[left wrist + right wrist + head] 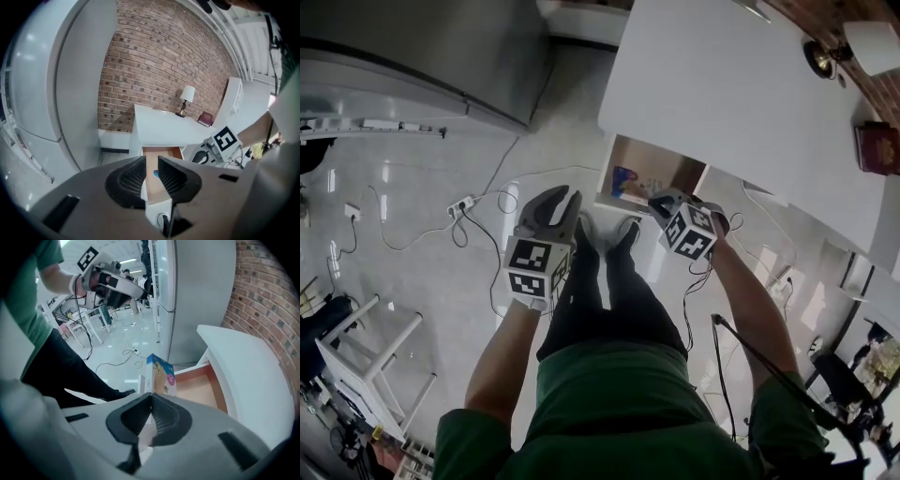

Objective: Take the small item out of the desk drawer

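1. Desk edge runs slantwise on your far right. The open drawer juts out beneath it toward you.
2. Floor lies open to the left of the drawer, crossed by cables. A white frame stands near left, and a grey cabinet far left.
3. Your left gripper hovers over the floor just left of the drawer. Its jaws are spread by a narrow gap with nothing between them.
4. Your right gripper sits at the drawer's front edge, toward the right. Its jaws are pressed together at the tips, with nothing visibly pinched.
5. Inside the drawer, a colourful box stands upright in the left front corner, just beyond your right gripper's tips.
6. On the desk top, far right, stand a lamp and a red book.
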Tool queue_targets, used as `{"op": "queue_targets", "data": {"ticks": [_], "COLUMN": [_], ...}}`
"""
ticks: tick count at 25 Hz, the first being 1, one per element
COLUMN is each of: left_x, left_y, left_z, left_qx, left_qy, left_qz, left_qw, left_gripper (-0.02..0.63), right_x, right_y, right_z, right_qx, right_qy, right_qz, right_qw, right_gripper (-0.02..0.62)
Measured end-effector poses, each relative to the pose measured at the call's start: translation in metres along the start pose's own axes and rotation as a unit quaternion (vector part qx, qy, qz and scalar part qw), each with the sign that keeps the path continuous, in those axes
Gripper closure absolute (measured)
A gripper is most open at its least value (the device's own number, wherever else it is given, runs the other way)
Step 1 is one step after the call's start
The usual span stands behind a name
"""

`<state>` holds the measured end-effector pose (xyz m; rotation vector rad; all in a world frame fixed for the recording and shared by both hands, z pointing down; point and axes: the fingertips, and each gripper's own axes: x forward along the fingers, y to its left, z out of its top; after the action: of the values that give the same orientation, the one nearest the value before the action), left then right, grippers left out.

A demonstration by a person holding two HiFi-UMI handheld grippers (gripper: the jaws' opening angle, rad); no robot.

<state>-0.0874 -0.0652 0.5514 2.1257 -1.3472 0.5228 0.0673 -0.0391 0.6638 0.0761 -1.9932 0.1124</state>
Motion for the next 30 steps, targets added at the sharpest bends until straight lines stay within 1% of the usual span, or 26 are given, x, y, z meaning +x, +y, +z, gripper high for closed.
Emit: {"op": "queue_targets", "data": {"ticks": [9, 18, 24, 30], "left_x": [-0.022, -0.042, -0.053, -0.056], "left_y": [0.002, -0.005, -0.002, 0.006], "left_z": [0.020, 0.029, 0.044, 0.063], "left_qx": [0.004, -0.002, -0.001, 0.007], "left_qy": [-0.011, -0.017, -0.027, -0.036], "left_qz": [0.000, -0.003, 0.003, 0.015], "left_qw": [0.9999, 0.9998, 0.9996, 0.9992], "left_gripper": [0.534, 0.534, 0.534, 0.534], "right_x": [-0.050, -0.109, -0.135, -0.138], "right_y": [-0.012, -0.027, -0.059, -0.095], "right_z": [0.023, 0.043, 0.050, 0.050], "right_qx": [0.009, -0.018, -0.018, -0.018], "right_qy": [-0.019, -0.025, -0.028, -0.020], "right_qz": [-0.033, -0.072, -0.106, -0.128], "right_qw": [0.999, 0.997, 0.994, 0.991], "right_gripper": [0.591, 0.591, 0.591, 0.591]}}
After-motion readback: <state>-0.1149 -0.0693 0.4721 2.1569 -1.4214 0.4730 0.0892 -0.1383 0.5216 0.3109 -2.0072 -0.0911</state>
